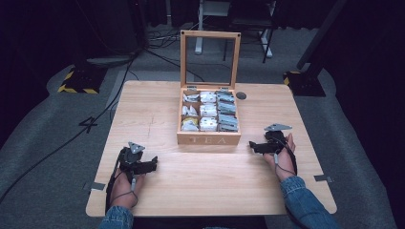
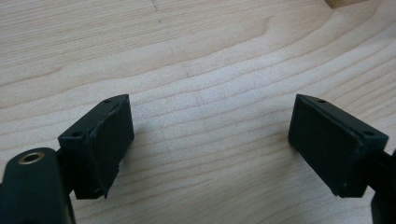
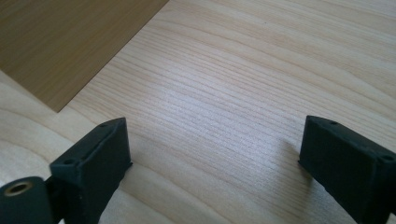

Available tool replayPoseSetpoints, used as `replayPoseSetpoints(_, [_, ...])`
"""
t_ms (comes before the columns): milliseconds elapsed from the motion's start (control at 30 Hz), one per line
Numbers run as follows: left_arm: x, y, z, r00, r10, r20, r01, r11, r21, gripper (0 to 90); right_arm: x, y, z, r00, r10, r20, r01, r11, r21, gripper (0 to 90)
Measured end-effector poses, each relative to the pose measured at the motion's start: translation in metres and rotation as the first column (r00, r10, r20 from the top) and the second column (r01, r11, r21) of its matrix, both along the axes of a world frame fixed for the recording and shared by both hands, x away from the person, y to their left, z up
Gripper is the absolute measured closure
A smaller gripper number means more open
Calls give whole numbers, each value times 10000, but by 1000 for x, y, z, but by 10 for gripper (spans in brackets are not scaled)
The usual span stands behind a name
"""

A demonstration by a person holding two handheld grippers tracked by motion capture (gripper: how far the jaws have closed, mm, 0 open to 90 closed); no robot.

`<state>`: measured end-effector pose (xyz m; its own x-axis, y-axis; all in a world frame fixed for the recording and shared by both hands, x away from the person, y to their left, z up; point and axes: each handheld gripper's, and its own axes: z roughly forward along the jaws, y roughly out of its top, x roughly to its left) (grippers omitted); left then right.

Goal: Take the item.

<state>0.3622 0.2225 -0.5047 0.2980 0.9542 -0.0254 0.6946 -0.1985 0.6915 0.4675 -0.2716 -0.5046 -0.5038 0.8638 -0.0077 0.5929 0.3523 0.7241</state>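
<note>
- Nearest the camera in the high view, two forearms in blue denim sleeves (image 1: 305, 202) come in from the bottom edge, one at each side of the pale square wooden table (image 1: 205, 191).
- The left hand (image 1: 125, 187) lies low on the table near its front left corner, wrist back toward the edge, with a grey cable looping beside it.
- It holds the left black tongs (image 1: 154, 163), which point rightward and slightly forward, toward the middle of the table; a grey three-cornered plate sits on top.
- In the left gripper view the left black tongs (image 2: 210, 144) are spread wide, released, with bare wood grain between the two padded jaws and nothing held; the jaws hang just above the table surface.
- The right hand (image 1: 282, 160) rests on the table near its right side, fingers forward, slightly farther from the front edge than the left hand.
- The right black tongs (image 1: 251, 145) point leftward, toward the front right corner of the box, near it but not touching.
- In the right gripper view the right black tongs (image 3: 215, 158) are likewise released and empty, jaws far apart over the table, with a darker wooden side of the box at the upper left.
- Beyond both hands, at the middle of the table, stands the light wooden tea box marked TEA (image 1: 208, 138), its glass-paned lid (image 1: 210, 59) raised upright at the back.
- Its compartments hold white and grey tea sachets (image 1: 208, 110) in rows.
- A small dark round disc (image 1: 241, 95) lies on the table just right of the box's rear corner.
</note>
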Motion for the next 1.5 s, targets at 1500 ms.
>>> replayPoseSetpoints(1500, [0,0,0,10000,-22,10,21,10000,18,146,-13,46,82,9823,1867,130,-1859,9655,1825,411])
